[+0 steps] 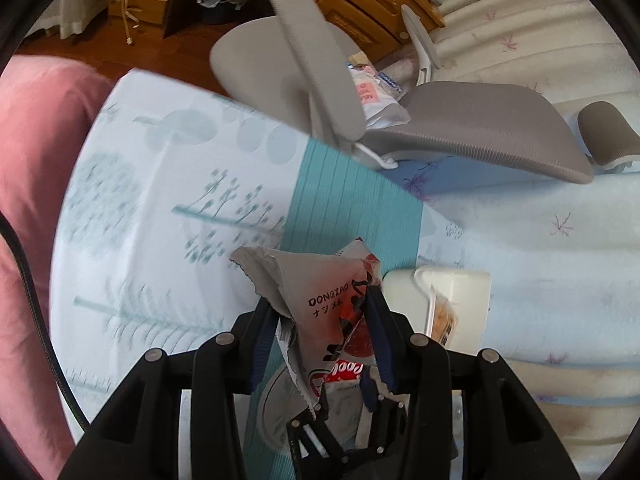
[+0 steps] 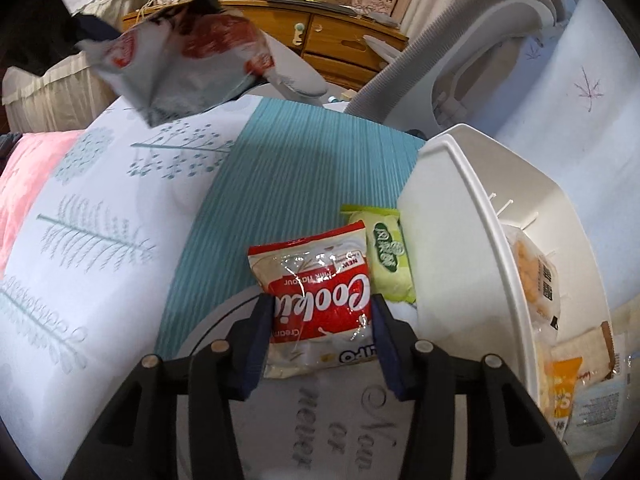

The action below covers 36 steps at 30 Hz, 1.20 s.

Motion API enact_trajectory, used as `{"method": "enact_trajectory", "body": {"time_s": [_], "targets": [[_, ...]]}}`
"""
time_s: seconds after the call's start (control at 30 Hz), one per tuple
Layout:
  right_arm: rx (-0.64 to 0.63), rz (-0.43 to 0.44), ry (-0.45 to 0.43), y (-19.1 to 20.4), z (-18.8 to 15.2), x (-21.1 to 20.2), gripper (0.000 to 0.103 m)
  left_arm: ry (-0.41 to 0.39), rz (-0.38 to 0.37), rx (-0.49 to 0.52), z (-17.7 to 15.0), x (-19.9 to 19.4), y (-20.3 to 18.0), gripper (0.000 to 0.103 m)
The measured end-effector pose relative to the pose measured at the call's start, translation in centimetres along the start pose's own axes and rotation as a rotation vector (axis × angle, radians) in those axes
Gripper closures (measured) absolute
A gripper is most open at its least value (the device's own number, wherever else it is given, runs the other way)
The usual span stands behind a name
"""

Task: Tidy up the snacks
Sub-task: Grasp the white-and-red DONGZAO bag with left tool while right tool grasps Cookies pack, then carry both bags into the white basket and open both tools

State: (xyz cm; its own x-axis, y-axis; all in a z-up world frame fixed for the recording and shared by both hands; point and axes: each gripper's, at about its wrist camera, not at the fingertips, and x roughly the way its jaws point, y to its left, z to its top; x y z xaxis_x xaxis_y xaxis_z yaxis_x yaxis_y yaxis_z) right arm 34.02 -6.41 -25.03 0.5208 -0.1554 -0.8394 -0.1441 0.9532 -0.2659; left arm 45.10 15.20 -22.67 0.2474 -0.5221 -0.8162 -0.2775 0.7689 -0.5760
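Open teal mat [image 2: 304, 184] ahead; blocked rightward by white bin [image 2: 452, 216], behind by grey chair [image 1: 460, 128].

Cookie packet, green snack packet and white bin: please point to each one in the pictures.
cookie packet [image 2: 320, 304], right wrist view, on its red band.
green snack packet [image 2: 386, 258], right wrist view, on its printed front.
white bin [image 2: 444, 216], right wrist view, on its outer wall.

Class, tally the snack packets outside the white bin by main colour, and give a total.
Red and white: 2, the cookie packet and the Dongzao packet in the left claw.
Green: 1, green packet.
Total: 3.
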Motion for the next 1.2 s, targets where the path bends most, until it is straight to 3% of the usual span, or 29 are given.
{"method": "enact_trajectory", "body": {"time_s": [0.3,0.57,0.8,1.0,1.2], "targets": [[0.004,0.064,0.021,1.7,-1.7,-5.4,0.055,-0.017,-0.001,-0.054,-5.9,-5.3,3.6,0.061],[-0.004,0.078,-0.003,2.6,-4.3,-11.6,0.055,-0.128,0.028,-0.032,-11.3,-10.7,5.2,0.061],[0.026,0.049,-0.054,0.6,-6.1,-16.3,0.055,-0.219,0.036,0.1,-15.9,-13.4,4.1,0.061],[0.066,0.046,-0.087,-2.3,-7.6,-18.8,0.055,-0.252,0.006,0.189,-20.6,-13.9,2.2,0.061],[0.102,0.106,-0.11,-5.9,-9.3,-19.3,0.055,-0.234,-0.004,0.233,-24.8,-13.0,-1.3,0.061]]}}
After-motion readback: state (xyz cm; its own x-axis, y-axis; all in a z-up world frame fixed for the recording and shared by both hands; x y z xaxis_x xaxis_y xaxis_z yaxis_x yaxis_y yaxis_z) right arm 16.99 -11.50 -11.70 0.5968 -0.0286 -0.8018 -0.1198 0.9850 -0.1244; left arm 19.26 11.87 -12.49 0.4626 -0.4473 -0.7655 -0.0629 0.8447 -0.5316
